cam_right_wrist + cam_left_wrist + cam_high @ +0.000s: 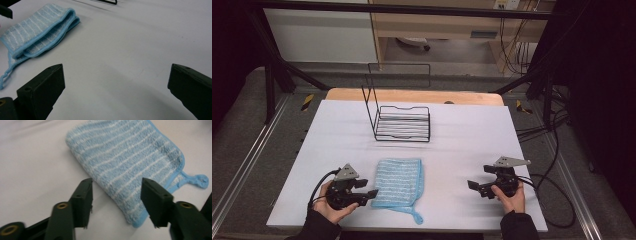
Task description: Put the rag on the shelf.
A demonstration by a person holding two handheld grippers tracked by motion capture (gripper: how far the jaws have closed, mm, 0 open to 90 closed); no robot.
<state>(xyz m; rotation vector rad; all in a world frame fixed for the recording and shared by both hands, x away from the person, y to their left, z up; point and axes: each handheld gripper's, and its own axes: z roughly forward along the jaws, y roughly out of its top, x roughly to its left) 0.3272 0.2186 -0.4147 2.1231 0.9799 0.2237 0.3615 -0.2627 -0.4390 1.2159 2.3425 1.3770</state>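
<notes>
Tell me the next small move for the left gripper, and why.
Probably ease the left gripper forward and shut it on the near edge of the folded cloth. Its jaws stand open with that edge just beyond them, while the right gripper sits apart, open over bare table.

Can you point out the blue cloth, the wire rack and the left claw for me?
blue cloth [398, 179]: high view, middle of its striped top.
wire rack [403, 123]: high view, its barred floor.
left claw [116, 191]: left gripper view, gap between open jaws.
</notes>
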